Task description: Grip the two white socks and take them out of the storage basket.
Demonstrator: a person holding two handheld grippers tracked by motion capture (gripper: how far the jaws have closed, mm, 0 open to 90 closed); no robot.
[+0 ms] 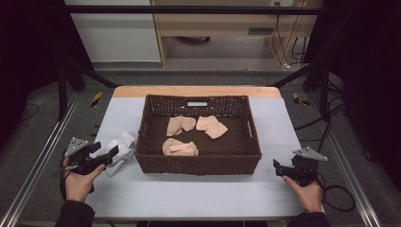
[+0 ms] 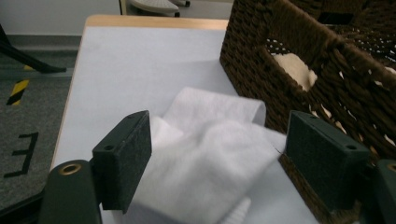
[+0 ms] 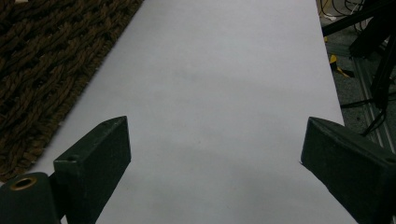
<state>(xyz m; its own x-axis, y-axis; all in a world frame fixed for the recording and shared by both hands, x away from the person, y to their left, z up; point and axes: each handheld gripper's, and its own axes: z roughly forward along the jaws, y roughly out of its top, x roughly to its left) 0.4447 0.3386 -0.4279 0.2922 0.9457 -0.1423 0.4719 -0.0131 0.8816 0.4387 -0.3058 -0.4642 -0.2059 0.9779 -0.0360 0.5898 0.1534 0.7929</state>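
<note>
Reaching: my left gripper (image 1: 115, 151), jaws spread wide, straddles the white sock (image 2: 210, 154) lying just left of the basket (image 1: 198, 165).
Grip: I'd sink lower, pinch thick folds, avoid wicker.
Right gripper (image 1: 275, 165): open, idle.

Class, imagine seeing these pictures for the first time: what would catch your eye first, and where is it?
The dark woven basket at the table's centre stands out, with three beige cloths lying inside. Left of it, a crumpled white cloth lies on the table between the open jaws of the left gripper. The right gripper rests open over bare table.
</note>
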